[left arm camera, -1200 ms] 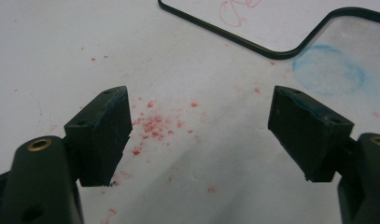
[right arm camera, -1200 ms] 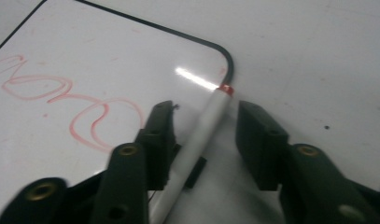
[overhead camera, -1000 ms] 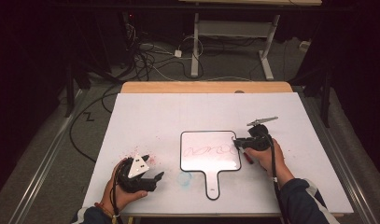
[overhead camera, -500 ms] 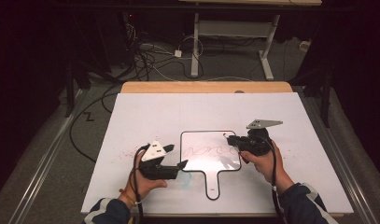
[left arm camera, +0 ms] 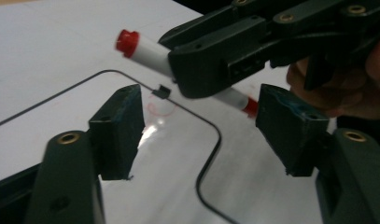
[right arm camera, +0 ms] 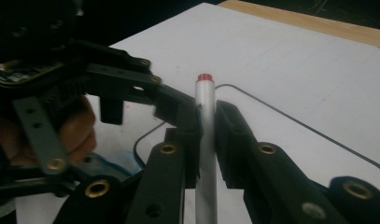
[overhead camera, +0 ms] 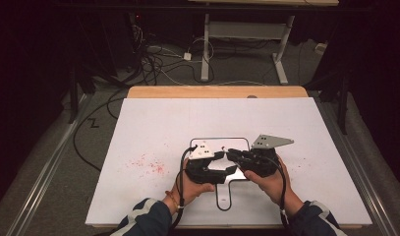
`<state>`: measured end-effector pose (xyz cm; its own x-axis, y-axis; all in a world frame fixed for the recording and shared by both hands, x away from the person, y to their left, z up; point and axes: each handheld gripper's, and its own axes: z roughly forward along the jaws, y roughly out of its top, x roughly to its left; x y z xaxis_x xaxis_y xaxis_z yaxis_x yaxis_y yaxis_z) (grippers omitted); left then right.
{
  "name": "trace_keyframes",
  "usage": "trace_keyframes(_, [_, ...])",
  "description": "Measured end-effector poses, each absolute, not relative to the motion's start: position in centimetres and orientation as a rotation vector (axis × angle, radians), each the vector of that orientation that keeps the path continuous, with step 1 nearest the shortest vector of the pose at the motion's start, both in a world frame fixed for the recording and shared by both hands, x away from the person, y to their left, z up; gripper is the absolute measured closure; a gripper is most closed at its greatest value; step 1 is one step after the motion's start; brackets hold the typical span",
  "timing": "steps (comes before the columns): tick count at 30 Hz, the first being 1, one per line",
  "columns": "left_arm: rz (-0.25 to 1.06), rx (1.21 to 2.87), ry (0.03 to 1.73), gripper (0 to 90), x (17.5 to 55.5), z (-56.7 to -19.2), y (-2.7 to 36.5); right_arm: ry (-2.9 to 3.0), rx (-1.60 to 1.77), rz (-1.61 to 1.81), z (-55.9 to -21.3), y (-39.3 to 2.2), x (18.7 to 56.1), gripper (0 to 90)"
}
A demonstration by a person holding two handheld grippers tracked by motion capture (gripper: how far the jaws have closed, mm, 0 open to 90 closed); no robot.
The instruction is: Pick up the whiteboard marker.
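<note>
White-covered surface [overhead camera: 153,123], wooden along its far edge, carries one small whiteboard with a black rim and a handle [overhead camera: 227,143]. The whiteboard lies a little right of the middle, its handle pointing to the near edge.

Over that whiteboard the two black tools now meet tip to tip. A second ago the left tool [left arm camera: 201,121] hovered by the near left corner, well apart from the whiteboard; it has since travelled across to the right tool [right arm camera: 206,126]. Its jaws have just been closing but are still spread. One red end of the marker lies between them, close to one pad, and neither pad presses on it yet.

The right tool has come up off the writing face and stays pressed together on the one white marker with red ends [left arm camera: 152,53]. It pinches the marker around the middle of the barrel, so both ends stick out, above the whiteboard and clear of it.

Judging from this, the writing has stopped and a handover or a pull on the marker's end is being set up; the left jaws must close further first.

Counted: one surface, one whiteboard, two tools, one marker, and one scatter of red specks [overhead camera: 148,164] on the surface left of the whiteboard. A faint red ring [left arm camera: 159,108] shows on the whiteboard in the left gripper view.
</note>
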<state>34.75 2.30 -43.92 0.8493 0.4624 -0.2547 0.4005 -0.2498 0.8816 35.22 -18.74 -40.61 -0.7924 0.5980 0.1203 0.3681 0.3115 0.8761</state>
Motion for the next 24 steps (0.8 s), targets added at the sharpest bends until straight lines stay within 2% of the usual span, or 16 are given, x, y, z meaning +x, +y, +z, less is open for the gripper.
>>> trace_keyframes(8, [0.065, 1.868, 0.604, 54.3, 35.2, -43.8, 1.4, 2.324, 0.887, 1.488, -40.3, -19.2, 35.0, 81.1])
trace_keyframes(13, [0.064, 1.87, 0.576, 63.9, 35.6, -43.7, 0.9, 2.304, 0.873, 1.507, -39.9, -19.5, 34.6, 81.1])
trace_keyframes(20, [0.132, 1.894, 0.575, 77.4, 36.1, -43.8, 0.6, 2.287, 0.87, 1.506, -39.6, -19.9, 34.4, 80.3])
trace_keyframes(24, [0.168, 1.924, 0.521, 78.3, 36.3, -43.9, -0.3, 2.273, 0.882, 1.496, -39.5, -20.4, 34.2, 79.3])
